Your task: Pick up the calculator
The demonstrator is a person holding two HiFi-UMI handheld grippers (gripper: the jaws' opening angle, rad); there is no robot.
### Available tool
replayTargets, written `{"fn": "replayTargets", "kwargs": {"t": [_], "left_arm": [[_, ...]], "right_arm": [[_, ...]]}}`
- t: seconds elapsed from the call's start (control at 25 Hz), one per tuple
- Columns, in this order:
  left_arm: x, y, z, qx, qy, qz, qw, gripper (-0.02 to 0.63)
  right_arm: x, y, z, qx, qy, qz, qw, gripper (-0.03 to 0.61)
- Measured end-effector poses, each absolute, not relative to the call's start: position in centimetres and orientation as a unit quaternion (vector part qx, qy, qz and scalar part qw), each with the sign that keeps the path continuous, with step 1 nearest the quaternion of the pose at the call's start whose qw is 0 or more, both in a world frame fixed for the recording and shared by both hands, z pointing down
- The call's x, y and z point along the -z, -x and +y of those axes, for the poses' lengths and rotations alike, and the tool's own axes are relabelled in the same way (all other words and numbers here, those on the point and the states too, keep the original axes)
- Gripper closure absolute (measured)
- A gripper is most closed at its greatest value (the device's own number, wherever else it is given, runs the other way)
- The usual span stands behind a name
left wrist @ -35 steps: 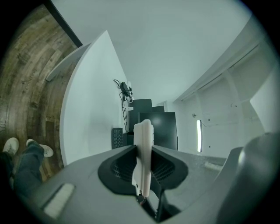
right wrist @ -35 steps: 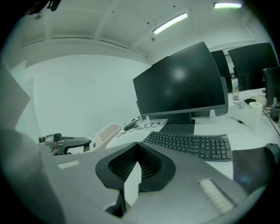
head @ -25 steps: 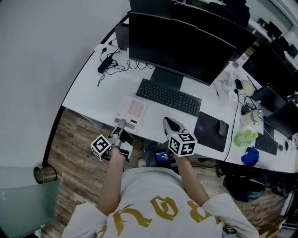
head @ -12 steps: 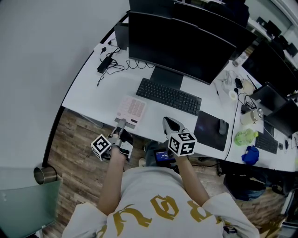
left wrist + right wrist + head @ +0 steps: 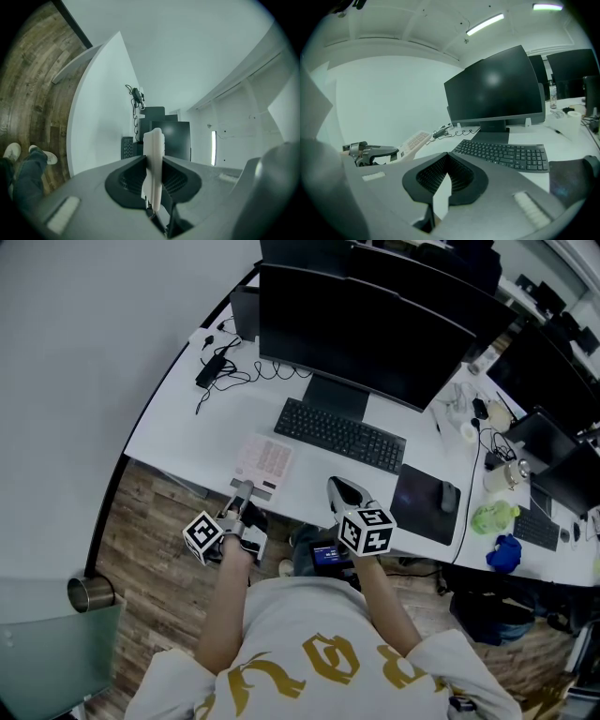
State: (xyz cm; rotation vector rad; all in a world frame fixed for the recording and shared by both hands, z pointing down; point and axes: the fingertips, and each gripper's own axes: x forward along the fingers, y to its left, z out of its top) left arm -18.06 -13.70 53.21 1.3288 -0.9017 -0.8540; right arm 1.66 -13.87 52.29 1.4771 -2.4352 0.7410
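1. The step in hand looked like the lift itself. The left gripper point(image 5: 244, 491) had the calculator point(image 5: 265, 461) by its near end, at the front edge of the surface point(image 5: 187, 427).
2. To do it well, I judged the lift should go straight up and slowly. A hold on one end lets the far end sag or pivot, so the grip should stay firm and the calculator level.
3. It should also stay clear of the keyboard point(image 5: 339, 435) just beyond it.
4. In the left gripper view the jaws were closed to a narrow gap on the calculator point(image 5: 153, 154), seen edge-on, with both pads pressed against its flat faces.
5. Whether its far end had left the surface could not be told.
6. The right gripper point(image 5: 339, 489) hung over the front edge, well to the right of the calculator. Its jaws were closed together with nothing between them, touching nothing.
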Motion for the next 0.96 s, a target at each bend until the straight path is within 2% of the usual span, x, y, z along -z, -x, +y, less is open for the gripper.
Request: {"fn": "replayTargets", "kwargs": {"t": [0.96], "left_arm": [[-53.8,19.3,-14.0,0.375,-0.568,-0.396,0.616,0.547]], "right_arm": [[-52.5,-0.9,-14.1,-0.253,-0.499,-0.823,0.099,0.555]]}}
